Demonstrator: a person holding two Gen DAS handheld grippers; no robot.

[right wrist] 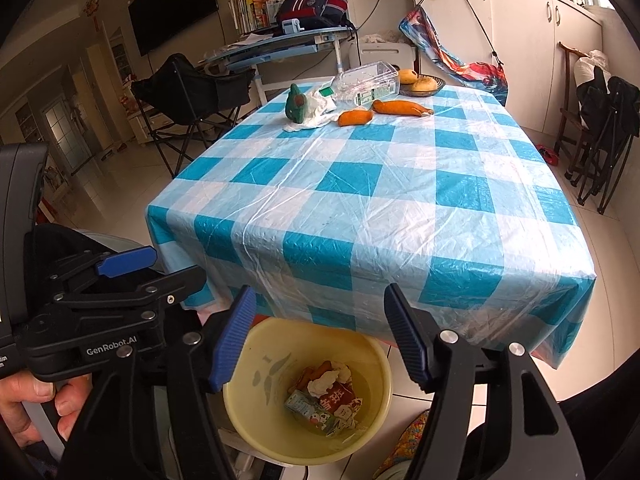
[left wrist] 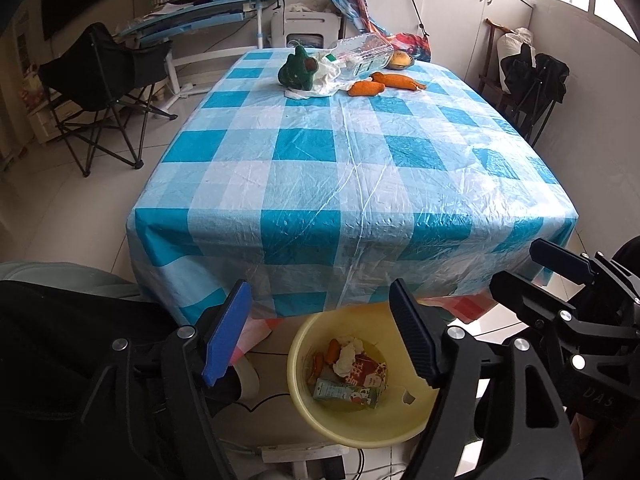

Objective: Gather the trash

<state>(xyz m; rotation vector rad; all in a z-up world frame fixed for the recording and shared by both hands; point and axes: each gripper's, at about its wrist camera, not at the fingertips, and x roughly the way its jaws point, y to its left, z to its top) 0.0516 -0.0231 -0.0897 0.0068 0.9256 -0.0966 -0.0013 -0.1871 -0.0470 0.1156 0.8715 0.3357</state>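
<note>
Trash (left wrist: 352, 376) (cartons, crumpled tissue) inside yellow bin (left wrist: 360, 428), both jaws apart, empty.

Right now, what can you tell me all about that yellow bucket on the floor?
The yellow bucket is round, plastic-looking and open-topped, standing upright on the tiled floor just below the near edge of the table. A faint grey pattern marks its inner wall. Inside lie a milk carton, a red printed wrapper, crumpled white paper and orange scraps. Both grippers' jaws hang open above it, empty.
</note>
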